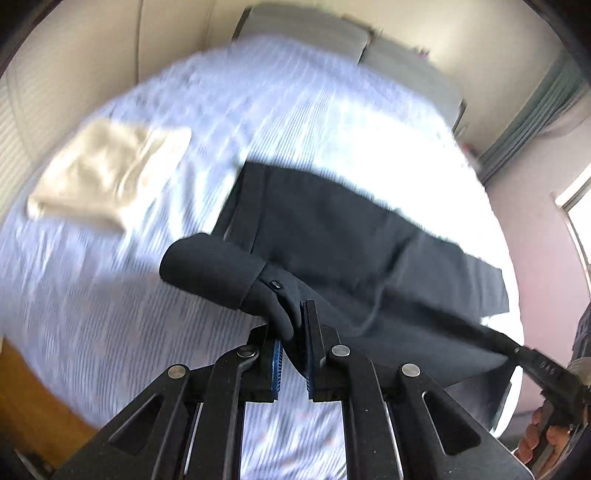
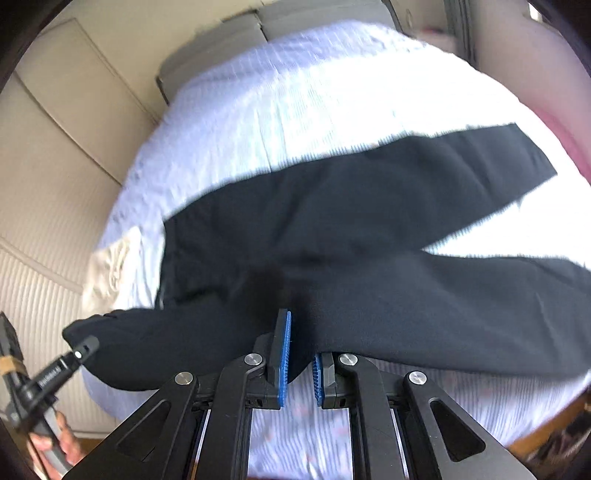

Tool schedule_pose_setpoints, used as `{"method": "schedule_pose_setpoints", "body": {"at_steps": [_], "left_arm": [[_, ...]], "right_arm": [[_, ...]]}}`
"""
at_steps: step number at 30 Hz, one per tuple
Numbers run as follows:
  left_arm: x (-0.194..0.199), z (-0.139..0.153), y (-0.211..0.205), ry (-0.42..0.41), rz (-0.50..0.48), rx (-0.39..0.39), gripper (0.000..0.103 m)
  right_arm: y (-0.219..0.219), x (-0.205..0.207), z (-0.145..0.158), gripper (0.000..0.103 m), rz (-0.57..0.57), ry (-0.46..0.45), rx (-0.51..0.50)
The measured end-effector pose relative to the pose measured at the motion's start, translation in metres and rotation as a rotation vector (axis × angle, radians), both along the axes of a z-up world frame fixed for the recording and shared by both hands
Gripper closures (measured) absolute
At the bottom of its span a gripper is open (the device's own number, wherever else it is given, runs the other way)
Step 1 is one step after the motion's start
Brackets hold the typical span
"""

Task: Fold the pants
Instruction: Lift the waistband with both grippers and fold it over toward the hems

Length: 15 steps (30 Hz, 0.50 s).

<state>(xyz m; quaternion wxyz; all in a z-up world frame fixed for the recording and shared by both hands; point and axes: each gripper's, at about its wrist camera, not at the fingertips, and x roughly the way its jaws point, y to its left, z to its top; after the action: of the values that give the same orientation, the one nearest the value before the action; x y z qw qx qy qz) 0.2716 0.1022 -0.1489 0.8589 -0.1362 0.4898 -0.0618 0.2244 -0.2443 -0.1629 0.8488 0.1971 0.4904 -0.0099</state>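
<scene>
Dark navy pants (image 1: 332,236) lie spread across a bed with a pale blue striped cover (image 1: 184,122). My left gripper (image 1: 295,328) is shut on the waistband corner of the pants, near a small button, and lifts it off the bed. My right gripper (image 2: 301,343) is shut on the near edge of the pants (image 2: 332,236) around the seat. Both legs fan out to the right in the right wrist view. The right gripper also shows in the left wrist view (image 1: 532,354), and the left gripper in the right wrist view (image 2: 79,350). Both views are blurred by motion.
A folded cream garment (image 1: 107,173) lies on the bed to the left of the pants, also seen in the right wrist view (image 2: 110,269). Grey pillows (image 1: 332,33) sit at the head of the bed. Beige wardrobe doors (image 2: 55,155) stand left.
</scene>
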Motion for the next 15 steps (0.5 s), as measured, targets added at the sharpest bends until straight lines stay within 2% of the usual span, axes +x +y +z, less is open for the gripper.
{"method": "schedule_pose_setpoints", "body": {"at_steps": [1,4,7,10,15], "left_arm": [[0.005,0.002,0.001,-0.014,-0.002,-0.003,0.092],[0.055,0.012,-0.008,-0.077,-0.020,0.004,0.092],[0.091,0.018,-0.015,-0.096,-0.035,0.011,0.092],[0.134,0.014,-0.021,-0.077,-0.036,0.003,0.092],[0.197,-0.009,-0.027,-0.012,-0.017,0.024,0.092]], "right_arm": [[0.000,0.011,0.006,0.091,0.005,-0.015,-0.005],[-0.013,0.045,0.022,0.091,0.020,-0.055,-0.019],[-0.012,0.088,0.023,0.092,0.042,-0.066,-0.048],[-0.014,0.129,0.012,0.092,0.050,-0.031,-0.054],[-0.007,0.185,-0.002,0.092,0.073,0.004,-0.088]]}}
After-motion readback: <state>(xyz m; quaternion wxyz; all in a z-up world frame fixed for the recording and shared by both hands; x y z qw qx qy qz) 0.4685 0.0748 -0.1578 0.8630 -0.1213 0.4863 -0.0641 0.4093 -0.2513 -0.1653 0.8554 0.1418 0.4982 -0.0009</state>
